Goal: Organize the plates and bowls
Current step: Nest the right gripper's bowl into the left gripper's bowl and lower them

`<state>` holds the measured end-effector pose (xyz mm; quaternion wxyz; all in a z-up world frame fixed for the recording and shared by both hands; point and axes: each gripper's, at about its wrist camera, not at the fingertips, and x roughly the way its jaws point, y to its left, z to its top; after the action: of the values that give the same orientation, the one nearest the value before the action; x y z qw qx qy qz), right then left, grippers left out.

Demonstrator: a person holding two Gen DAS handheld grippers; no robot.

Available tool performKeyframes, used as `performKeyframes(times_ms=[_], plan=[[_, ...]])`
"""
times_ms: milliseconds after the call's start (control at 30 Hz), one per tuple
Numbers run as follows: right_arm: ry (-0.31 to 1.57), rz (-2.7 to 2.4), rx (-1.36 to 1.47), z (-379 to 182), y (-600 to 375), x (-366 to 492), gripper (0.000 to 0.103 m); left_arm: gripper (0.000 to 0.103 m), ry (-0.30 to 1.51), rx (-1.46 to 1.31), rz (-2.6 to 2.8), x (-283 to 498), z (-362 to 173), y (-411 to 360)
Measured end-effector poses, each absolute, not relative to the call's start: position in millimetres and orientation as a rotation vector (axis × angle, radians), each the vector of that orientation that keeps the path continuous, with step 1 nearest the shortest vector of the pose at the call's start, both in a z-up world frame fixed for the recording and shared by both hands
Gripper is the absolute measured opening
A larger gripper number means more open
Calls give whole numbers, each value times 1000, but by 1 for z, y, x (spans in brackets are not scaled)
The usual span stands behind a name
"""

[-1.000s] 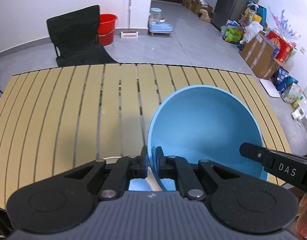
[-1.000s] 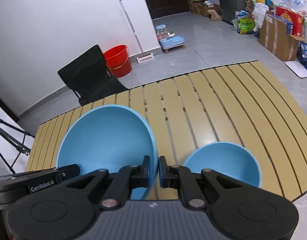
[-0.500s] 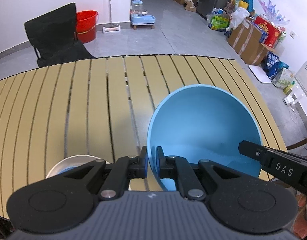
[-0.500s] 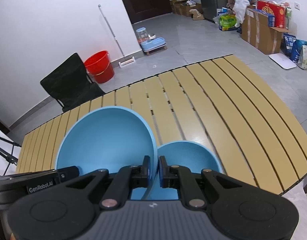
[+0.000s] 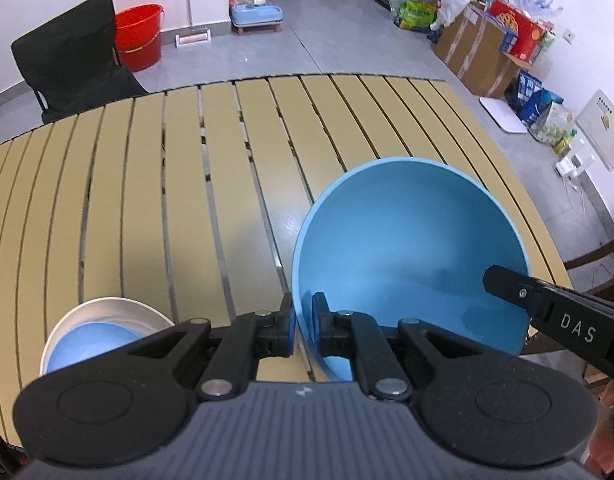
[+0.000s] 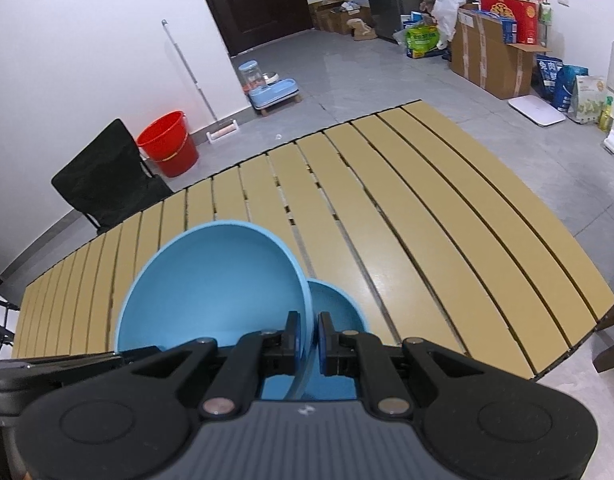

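A large blue bowl hangs tilted over the slatted wooden table, held by both grippers at opposite edges. My left gripper is shut on its left rim. My right gripper is shut on its right rim, and its black finger marked "DAS" reaches in at the right of the left wrist view. In the right wrist view the large blue bowl partly covers a smaller blue bowl standing on the table just beyond it. A white bowl with a blue dish inside sits at the near left.
A black folding chair and a red bucket stand beyond the table's far edge. Cardboard boxes and bags line the right wall. The table's right edge lies close to the small bowl's side.
Both grippers have carried the large bowl sideways and lower. The small blue bowl now lies partly under it, and the white bowl has come into view at the left.
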<state>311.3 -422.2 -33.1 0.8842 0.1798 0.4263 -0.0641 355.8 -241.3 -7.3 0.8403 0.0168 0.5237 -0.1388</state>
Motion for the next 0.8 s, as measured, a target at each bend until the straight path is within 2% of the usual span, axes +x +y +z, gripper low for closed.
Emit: performKeyframes(times_ms=[800], plan=[[921,-172,236,-71,-419,321,8,10,1183,114,-293,364,-46,-269]])
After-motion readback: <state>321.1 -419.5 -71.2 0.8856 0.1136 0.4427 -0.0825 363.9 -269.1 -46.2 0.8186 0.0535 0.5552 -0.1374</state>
